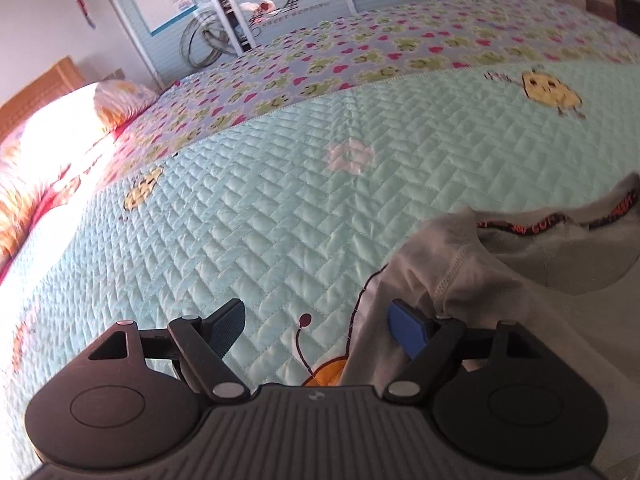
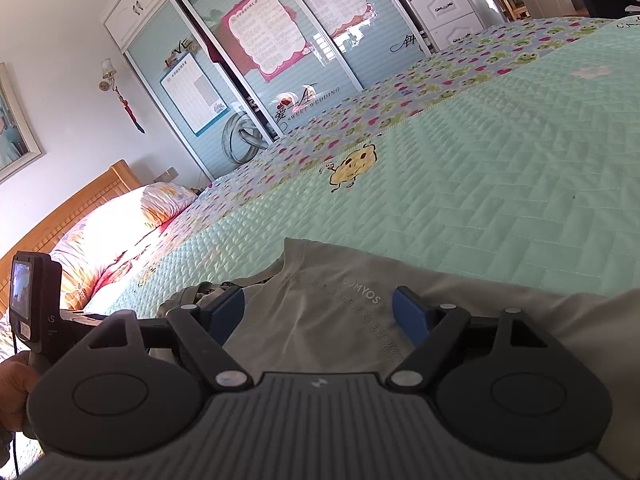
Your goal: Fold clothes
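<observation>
Nearest, the right gripper (image 2: 318, 314) is seen released, its pads spread over the grey stitched T-shirt (image 2: 320, 320) lying on the mint quilted bed (image 2: 480, 200). To its left, the left gripper (image 1: 318, 330) is likewise released, the shirt's bunched edge at its right pad.

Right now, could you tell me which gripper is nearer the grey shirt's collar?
Right. The right gripper sits over the grey shirt beside its collar; the left gripper straddles its sleeve edge.

Grey shirt (image 2: 320, 320) — mint (quilted) bedspread (image 2: 500, 200).
</observation>
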`<state>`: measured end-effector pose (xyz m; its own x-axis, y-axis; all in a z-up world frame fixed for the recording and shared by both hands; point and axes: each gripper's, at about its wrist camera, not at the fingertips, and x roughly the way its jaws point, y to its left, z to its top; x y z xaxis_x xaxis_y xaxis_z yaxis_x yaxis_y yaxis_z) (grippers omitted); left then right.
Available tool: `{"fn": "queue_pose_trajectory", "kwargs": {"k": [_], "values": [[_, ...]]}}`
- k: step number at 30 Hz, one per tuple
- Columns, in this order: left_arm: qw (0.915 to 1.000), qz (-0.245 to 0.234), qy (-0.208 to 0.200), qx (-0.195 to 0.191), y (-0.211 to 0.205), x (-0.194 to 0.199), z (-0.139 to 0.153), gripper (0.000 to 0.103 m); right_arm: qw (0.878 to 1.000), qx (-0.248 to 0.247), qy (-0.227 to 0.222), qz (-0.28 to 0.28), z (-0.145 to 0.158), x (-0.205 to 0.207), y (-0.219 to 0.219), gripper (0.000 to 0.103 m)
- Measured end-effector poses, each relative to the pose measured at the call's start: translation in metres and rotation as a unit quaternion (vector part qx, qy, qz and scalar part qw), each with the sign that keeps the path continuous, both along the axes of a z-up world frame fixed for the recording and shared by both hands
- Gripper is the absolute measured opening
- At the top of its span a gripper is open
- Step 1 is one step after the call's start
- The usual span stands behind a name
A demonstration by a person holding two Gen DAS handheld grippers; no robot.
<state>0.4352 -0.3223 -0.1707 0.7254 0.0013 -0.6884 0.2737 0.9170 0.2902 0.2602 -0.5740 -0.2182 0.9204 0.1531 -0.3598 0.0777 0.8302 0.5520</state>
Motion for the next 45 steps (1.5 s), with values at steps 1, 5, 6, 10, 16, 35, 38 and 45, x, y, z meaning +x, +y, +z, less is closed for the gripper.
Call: {"fn": "queue_pose_trajectory", "kwargs": {"k": [1, 5, 6, 10, 16, 35, 38, 45], "values": [[0.9989, 0.01, 0.006, -0.046, 0.011, 0.002, 0.007, 0.081, 1.0, 0.0, 0.0, 0.0, 0.0, 0.0, 0.0, 0.082], [0.9779, 0.037, 0.034, -0.203, 0.052, 0.008, 0.025, 0.079, 1.0, 0.0, 0.001, 0.001, 0.0, 0.0, -0.001, 0.082], [0.9725, 0.039, 0.042, -0.226, 0.059, 0.01, 0.027, 0.079, 1.0, 0.0, 0.001, 0.001, 0.0, 0.001, -0.001, 0.082], [0.9635, 0.012, 0.085, -0.254, 0.06, 0.018, 0.016, 0.071, 1.0, -0.001, 0.002, 0.001, 0.0, 0.0, 0.0, 0.082], [0.966, -0.029, 0.121, -0.227, 0.039, 0.015, -0.007, 0.062, 1.0, -0.002, 0.002, 0.001, 0.0, 0.001, 0.001, 0.082], [0.9943, -0.056, 0.043, -0.08, 0.019, 0.017, 0.01, 0.003, 1.0, -0.002, 0.003, 0.001, -0.001, 0.001, 0.001, 0.082], [0.9978, -0.053, 0.033, -0.021, 0.014, 0.027, 0.0, 0.001, 1.0, -0.001, 0.003, 0.001, -0.001, 0.002, 0.001, 0.082], [0.999, -0.025, 0.037, -0.002, 0.008, 0.03, -0.002, 0.011, 1.0, 0.001, 0.002, 0.002, -0.001, 0.0, 0.0, 0.082]]}}
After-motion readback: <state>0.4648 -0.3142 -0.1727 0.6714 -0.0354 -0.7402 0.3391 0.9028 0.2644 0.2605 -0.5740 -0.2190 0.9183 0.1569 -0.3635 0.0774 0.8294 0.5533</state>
